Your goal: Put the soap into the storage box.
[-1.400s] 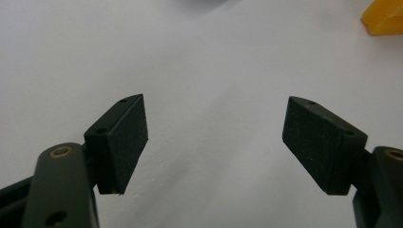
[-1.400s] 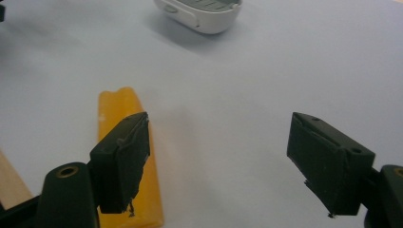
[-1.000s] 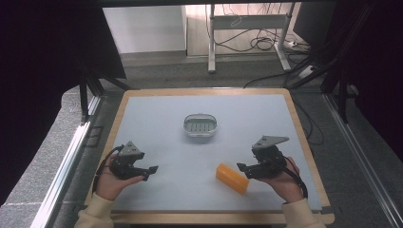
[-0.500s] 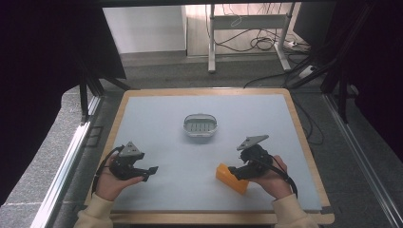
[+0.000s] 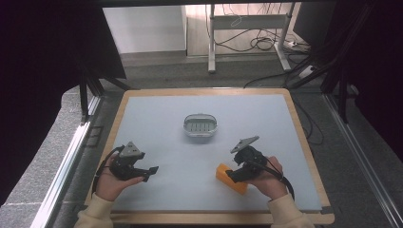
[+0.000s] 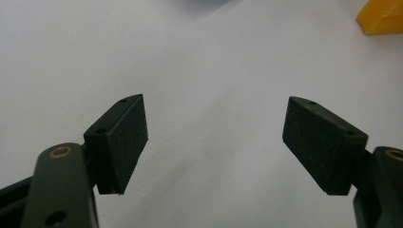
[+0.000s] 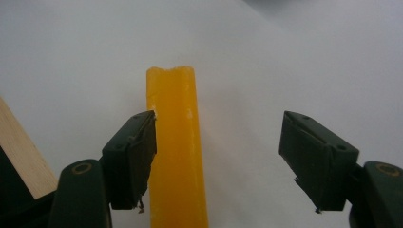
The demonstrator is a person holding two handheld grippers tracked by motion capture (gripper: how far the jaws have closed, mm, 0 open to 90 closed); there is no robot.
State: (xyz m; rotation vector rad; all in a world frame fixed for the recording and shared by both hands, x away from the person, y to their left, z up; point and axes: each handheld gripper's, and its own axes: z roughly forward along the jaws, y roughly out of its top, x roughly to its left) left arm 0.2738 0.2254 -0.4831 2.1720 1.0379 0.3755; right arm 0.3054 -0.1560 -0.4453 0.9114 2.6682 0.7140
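Right tongs (image 5: 233,175) gape around the block (image 5: 231,178), 1 pad touching it. Left tongs (image 5: 151,171) gape, empty. Closing off-centre could skid the block across the worktop (image 5: 161,123).

Bare worktop (image 5: 157,123) lay open between the left gripper (image 5: 151,172) and the grey dish (image 5: 200,126), while the orange block (image 5: 231,178) stood inside the right gripper's (image 5: 231,175) spread jaws, against one pad, blocking that gap.

Both hand-held grippers, left gripper (image 5: 151,172) and right gripper (image 5: 229,175), hold fingers apart.
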